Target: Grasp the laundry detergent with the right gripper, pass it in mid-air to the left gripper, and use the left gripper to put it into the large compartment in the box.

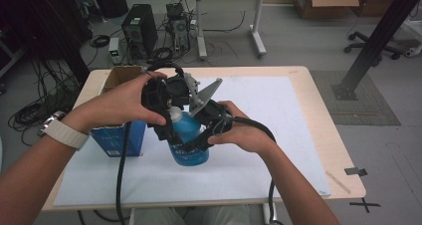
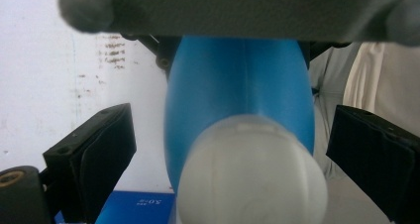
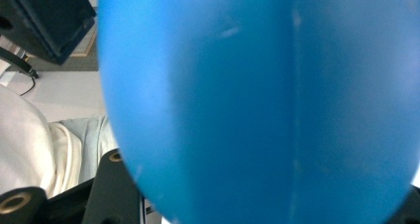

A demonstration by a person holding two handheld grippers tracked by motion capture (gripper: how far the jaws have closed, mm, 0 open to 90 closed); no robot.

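Right tool point(image 1: 191, 146) hugs the fat blue plastic bottle point(image 1: 190, 135) standing on the bench point(image 1: 298, 75), while the left tool point(image 2: 225, 149), spread wide beside its white round cap point(image 2: 250, 172) (not touching yet), should squeeze gently and straight.

At the middle of the pale wooden desk point(image 1: 318, 135), both black hand-held grippers, left point(image 1: 166, 116) and right point(image 1: 199, 141), meet around a blue plastic bottle point(image 1: 189, 135), just right of an open cardboard box point(image 1: 119, 110).
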